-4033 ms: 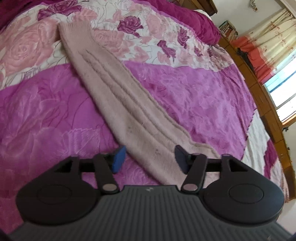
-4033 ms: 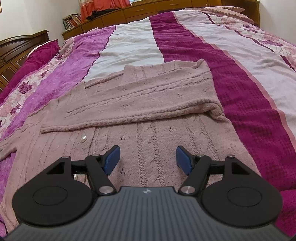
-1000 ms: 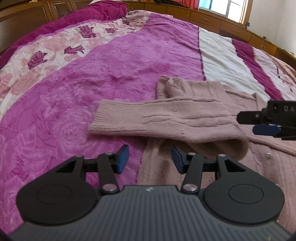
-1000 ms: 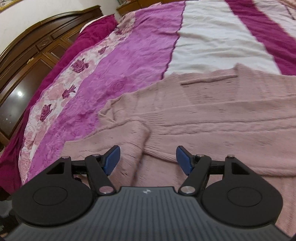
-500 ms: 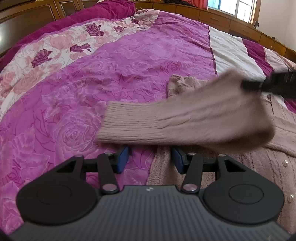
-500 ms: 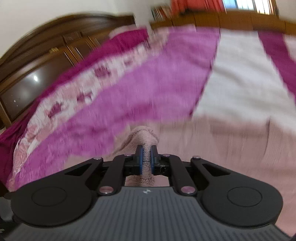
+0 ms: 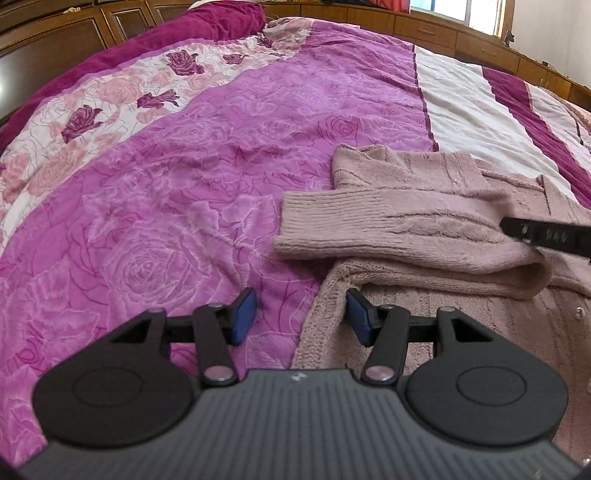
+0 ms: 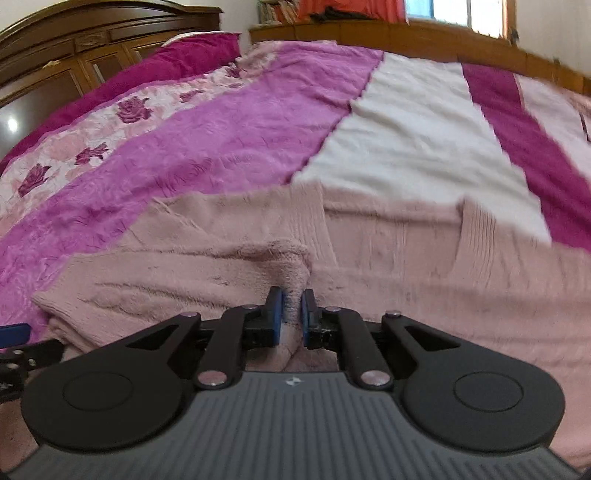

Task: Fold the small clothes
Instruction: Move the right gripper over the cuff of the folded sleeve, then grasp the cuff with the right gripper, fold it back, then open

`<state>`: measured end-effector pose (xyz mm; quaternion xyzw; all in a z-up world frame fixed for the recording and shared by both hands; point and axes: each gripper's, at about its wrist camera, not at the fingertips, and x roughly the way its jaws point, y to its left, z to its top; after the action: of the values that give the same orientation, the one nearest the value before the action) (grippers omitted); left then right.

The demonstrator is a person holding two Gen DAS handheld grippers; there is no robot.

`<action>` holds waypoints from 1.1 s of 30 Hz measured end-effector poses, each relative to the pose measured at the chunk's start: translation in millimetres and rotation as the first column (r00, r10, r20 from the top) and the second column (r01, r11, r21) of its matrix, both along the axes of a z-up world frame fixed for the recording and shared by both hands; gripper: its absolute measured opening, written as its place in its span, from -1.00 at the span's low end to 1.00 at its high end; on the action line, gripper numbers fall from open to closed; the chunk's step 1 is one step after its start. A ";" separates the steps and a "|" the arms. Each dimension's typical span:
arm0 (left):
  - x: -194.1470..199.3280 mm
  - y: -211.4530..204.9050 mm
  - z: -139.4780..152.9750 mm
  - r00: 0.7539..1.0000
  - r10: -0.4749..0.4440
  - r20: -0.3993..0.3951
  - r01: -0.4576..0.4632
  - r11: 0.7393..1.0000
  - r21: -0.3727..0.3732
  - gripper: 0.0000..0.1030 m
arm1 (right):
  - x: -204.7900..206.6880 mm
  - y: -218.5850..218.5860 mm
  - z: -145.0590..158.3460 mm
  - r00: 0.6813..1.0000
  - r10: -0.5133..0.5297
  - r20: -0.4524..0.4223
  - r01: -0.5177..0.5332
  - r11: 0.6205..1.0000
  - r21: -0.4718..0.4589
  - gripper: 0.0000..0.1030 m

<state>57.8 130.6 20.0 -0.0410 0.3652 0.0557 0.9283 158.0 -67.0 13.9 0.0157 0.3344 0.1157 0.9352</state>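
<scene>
Nearest in the left wrist view, the left claw [image 7: 301,319] hangs low over the bed with its blue pads [image 7: 244,314] apart and spreading wider; the ribbed side hem of the pink knitted cardigan [image 7: 417,295] runs up between them, but neither pad presses on it. Just beyond, the cardigan's sleeve [image 7: 388,230] is folded across the body, its ribbed cuff [image 7: 310,221] ending at the garment's left edge where the magenta rose-patterned bedspread [image 7: 166,206] begins. At the right edge of this view, a black finger of the right claw [image 7: 546,236] lies over the sleeve. In the right wrist view, the right claw [image 8: 291,317] is closed tight on a raised pinch of that sleeve [image 8: 284,266], the fluffy knit bunched up between the pads. The cardigan lies flat on the bed, its far edge on the white stripe of the bedspread. Farther back stand a dark wooden headboard [image 8: 92,40] and a window [image 8: 454,13].
</scene>
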 end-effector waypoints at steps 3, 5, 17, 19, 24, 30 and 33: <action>-0.8 3.3 3.4 1.000 -0.002 -0.011 0.002 1.000 -0.029 0.06 | -1.9 -0.5 -0.3 1.000 -0.006 -0.001 0.006 1.000 0.001 -0.40; -2.4 8.4 8.0 1.000 -0.002 -0.018 0.001 0.998 -0.060 0.06 | -4.7 3.6 4.6 1.000 -0.030 0.003 0.030 0.999 -0.017 -0.01; -25.6 32.9 29.8 0.998 0.030 -0.046 -0.035 0.992 -0.125 0.06 | -56.0 47.5 44.5 0.986 0.144 0.081 -0.146 0.989 0.013 0.15; -28.4 35.3 31.6 0.998 0.039 -0.048 -0.045 0.992 -0.122 0.06 | -60.3 63.9 44.4 0.977 0.198 0.079 -0.200 0.980 0.017 0.15; -32.6 39.5 31.4 0.998 0.044 -0.049 -0.050 0.992 -0.116 0.06 | -66.5 101.7 38.5 0.953 0.295 0.069 -0.296 0.955 -0.002 0.15; -34.3 46.1 24.4 0.994 0.086 -0.069 -0.092 0.992 -0.091 0.06 | -61.9 129.8 26.6 0.936 0.350 0.022 -0.349 0.936 -0.056 0.15; -34.5 49.9 20.5 0.993 0.090 -0.083 -0.098 0.990 -0.105 0.06 | -57.7 136.5 21.6 0.937 0.349 0.014 -0.347 0.935 -0.071 0.15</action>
<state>23.3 180.6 40.5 -0.1067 0.4011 0.0810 0.9062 100.3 69.5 35.5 -0.0767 0.3233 0.2681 0.9043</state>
